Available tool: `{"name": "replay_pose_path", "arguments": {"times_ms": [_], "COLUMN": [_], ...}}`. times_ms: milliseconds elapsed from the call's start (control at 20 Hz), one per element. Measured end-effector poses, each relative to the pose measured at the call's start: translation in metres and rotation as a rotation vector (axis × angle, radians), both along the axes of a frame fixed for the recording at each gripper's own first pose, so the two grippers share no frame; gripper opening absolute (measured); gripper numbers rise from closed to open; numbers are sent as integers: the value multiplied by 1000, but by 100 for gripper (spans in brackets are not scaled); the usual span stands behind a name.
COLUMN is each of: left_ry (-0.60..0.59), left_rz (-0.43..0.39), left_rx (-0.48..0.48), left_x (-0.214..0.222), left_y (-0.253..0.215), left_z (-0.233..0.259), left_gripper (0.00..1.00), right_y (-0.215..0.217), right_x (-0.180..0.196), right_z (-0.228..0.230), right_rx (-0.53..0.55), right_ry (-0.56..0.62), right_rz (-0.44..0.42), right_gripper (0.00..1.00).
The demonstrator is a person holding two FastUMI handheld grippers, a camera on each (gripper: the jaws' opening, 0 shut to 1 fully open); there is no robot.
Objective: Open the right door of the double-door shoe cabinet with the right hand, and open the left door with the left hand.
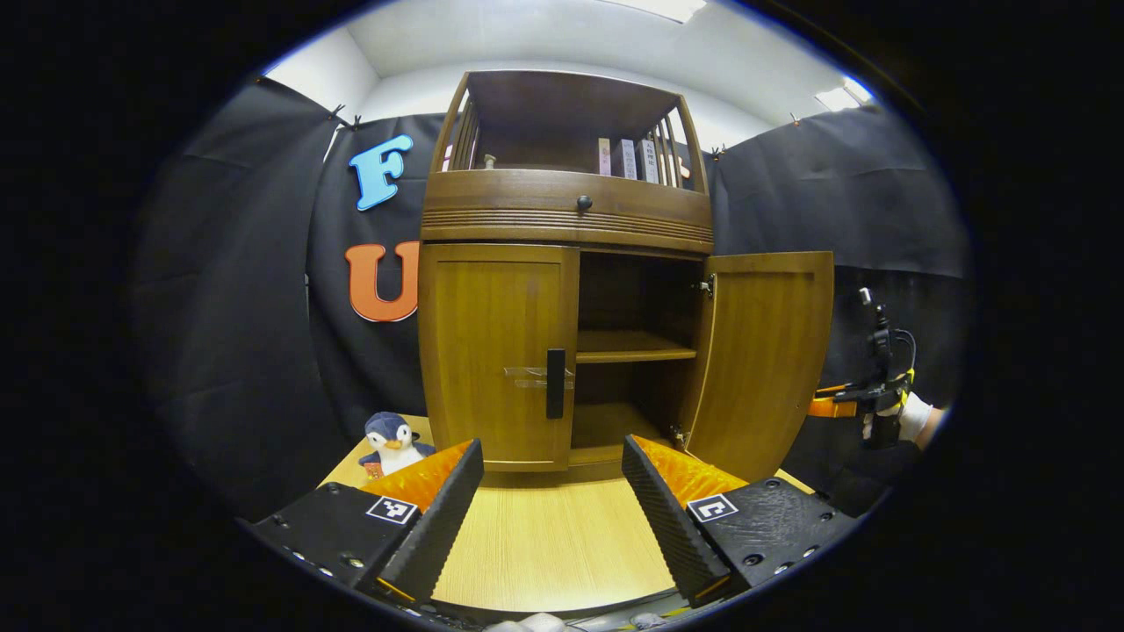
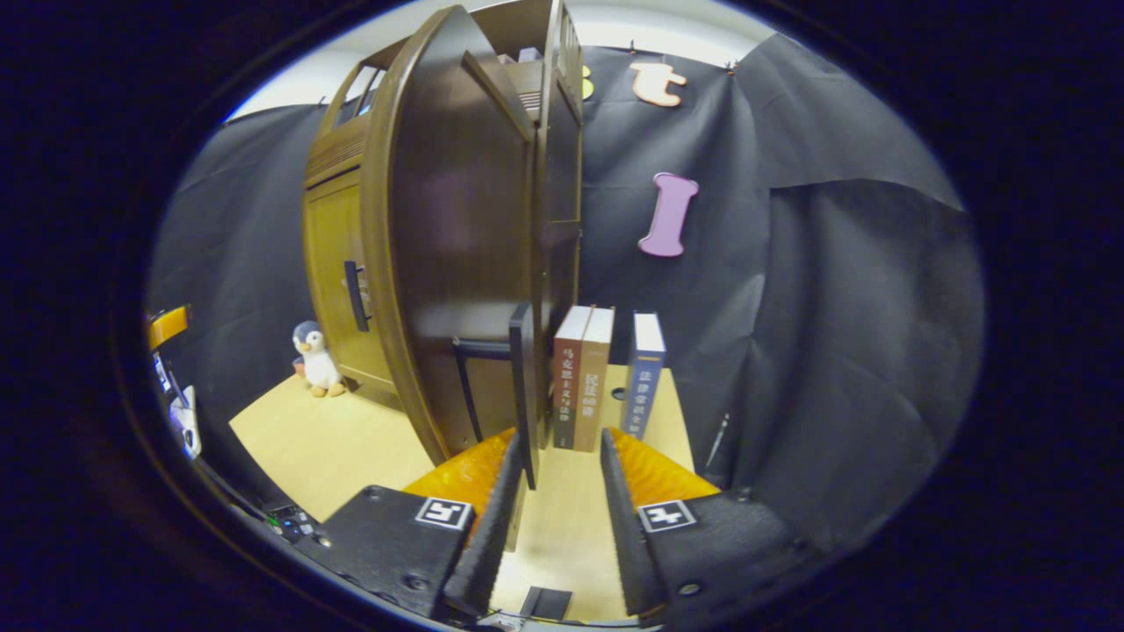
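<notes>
A: Item one, far left: penguin toy [image 1: 392, 441] on the tabletop [image 1: 544, 535], beside the cabinet's left corner. Not a task item.

B: Item two?

A: Left door [image 1: 496, 351] of the shoe cabinet [image 1: 562, 211]. Shut, flush with the frame. Its handle [image 1: 556, 383] is a black bar, long axis vertical, set at the door's inner edge beside the open compartment.

B: And its gripper?

A: Left gripper [image 1: 553, 505], fingers spread wide, holding nothing. It sits low over the tabletop, well apart from the door. The handle lies straight ahead and above, almost centred between the two fingers. By my reading, the coming move is forward and up, fingers closing across the bar from either side.

B: Item three?

A: Right door [image 1: 764, 360], swung out, showing the inner shelf [image 1: 634, 345].

B: Item four?

A: Right gripper [image 2: 558, 491], seen farther off in the left gripper view at the right edge, beyond the open door, in a gloved hand [image 1: 913, 417]. In its own view the door handle [image 2: 523, 391] stands upright between the fingers, against the left one; the right finger stands clear of it, so the fingers are parted, not clamped.

B: Which arm is nearer the shut door?

A: The left. Books [image 2: 584, 377] stand behind the open door.
</notes>
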State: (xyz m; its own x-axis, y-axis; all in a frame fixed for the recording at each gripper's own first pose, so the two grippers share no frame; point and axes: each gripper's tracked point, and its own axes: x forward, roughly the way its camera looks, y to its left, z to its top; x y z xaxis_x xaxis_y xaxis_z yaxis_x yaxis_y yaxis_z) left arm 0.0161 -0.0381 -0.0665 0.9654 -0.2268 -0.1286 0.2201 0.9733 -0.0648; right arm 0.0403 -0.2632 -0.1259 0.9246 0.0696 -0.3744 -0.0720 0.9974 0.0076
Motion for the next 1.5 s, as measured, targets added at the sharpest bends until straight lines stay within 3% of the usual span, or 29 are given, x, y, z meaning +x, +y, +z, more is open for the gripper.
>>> {"name": "replay_pose_path", "arguments": {"times_ms": [50,100,150,300,400,500,650,950,1000,1250,1300,1350,1450,1500], "left_ry": [-2,-2,3,20,17,14,0,-15,-13,-16,-20,-24,-36,-35], "left_rz": [6,14,21,35,47,56,78,122,124,140,144,144,138,133], "left_rx": [5,11,16,17,20,33,37,37,32,30,31,27,23,26], "left_x": [1,2,3,5,6,4,4,17,20,44,52,62,83,96], "left_y": [4,9,15,26,33,39,48,50,48,38,35,32,21,16], "left_z": [0,-1,-3,-6,-5,-4,-2,-2,-2,-6,-6,-7,-6,-8], "left_gripper": [100,95,95,100,96,95,96,95,100,95,100,95,100,95], "right_y": [-3,-3,3,22,31,47,82,160,170,217,220,220,218,217], "right_x": [-8,-18,-28,-56,-63,-67,-62,-63,-64,-71,-68,-66,-56,-52], "right_z": [8,18,30,63,95,123,150,148,142,99,97,97,99,98], "right_rx": [9,17,23,-10,-29,-14,2,-37,-44,-36,-29,-30,-30,-29], "right_ry": [-20,-45,-72,-117,-161,-210,-276,-327,-322,-215,-204,-196,-187,-183], "right_rz": [-55,-102,-128,-161,-211,-252,-248,-178,-167,-24,-9,-3,-5,-5], "right_gripper": [67,75,75,95,99,100,100,99,99,100,100,100,100,100]}}
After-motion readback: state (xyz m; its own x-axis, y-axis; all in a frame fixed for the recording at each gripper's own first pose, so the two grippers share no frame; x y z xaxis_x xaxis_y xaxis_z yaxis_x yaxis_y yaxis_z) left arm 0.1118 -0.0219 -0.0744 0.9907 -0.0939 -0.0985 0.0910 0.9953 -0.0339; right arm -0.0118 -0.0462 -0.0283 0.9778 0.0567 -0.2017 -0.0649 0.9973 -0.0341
